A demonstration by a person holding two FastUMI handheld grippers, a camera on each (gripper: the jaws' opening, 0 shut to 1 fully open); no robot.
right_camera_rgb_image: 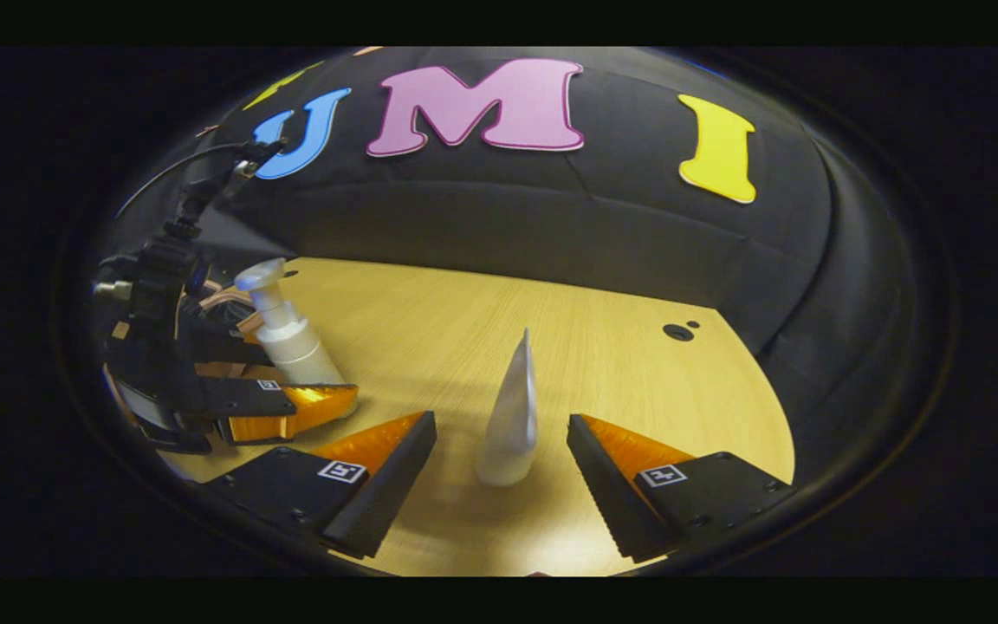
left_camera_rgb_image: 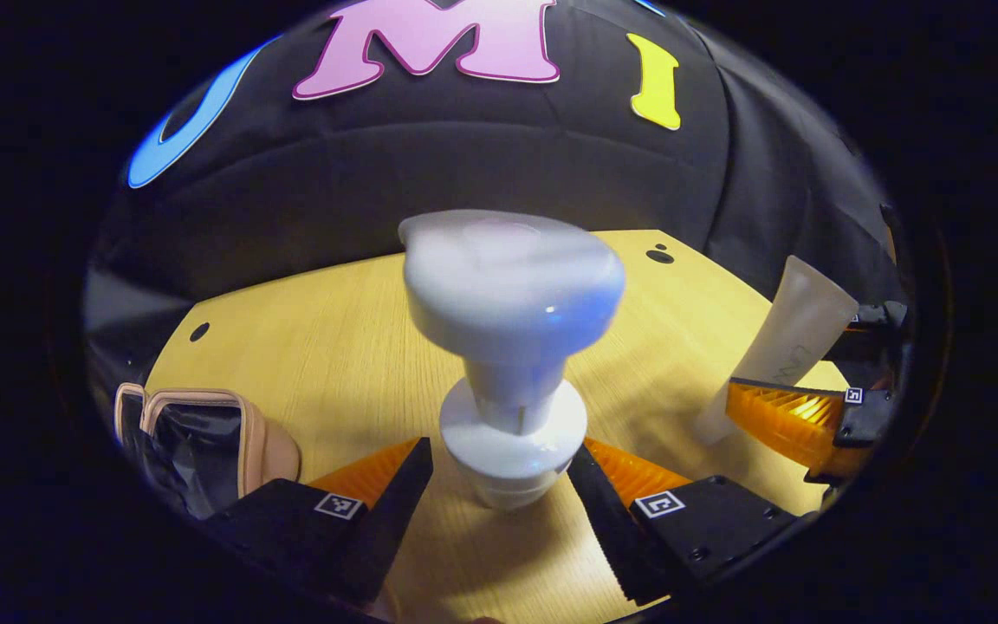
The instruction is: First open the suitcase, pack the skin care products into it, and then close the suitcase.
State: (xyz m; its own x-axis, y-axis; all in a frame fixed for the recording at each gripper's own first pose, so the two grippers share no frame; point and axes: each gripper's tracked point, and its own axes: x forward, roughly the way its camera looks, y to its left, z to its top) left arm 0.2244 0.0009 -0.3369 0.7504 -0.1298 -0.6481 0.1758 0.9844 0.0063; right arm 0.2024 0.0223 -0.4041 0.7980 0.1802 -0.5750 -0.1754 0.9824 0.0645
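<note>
Both grippers are standing open with one product each between their fingers, which reads as lining up to lift both for packing: the left gripper (left_camera_rgb_image: 499, 485) is straddling the pump bottle (left_camera_rgb_image: 512, 347), and the right gripper (right_camera_rgb_image: 501, 468) is straddling the upright tube (right_camera_rgb_image: 512, 420), neither pressing yet as far as I can tell. The left gripper view adds the open tan case (left_camera_rgb_image: 204, 442), low to that gripper's left on the table (left_camera_rgb_image: 308, 347); the right gripper view is showing the bottle's whole height.
</note>
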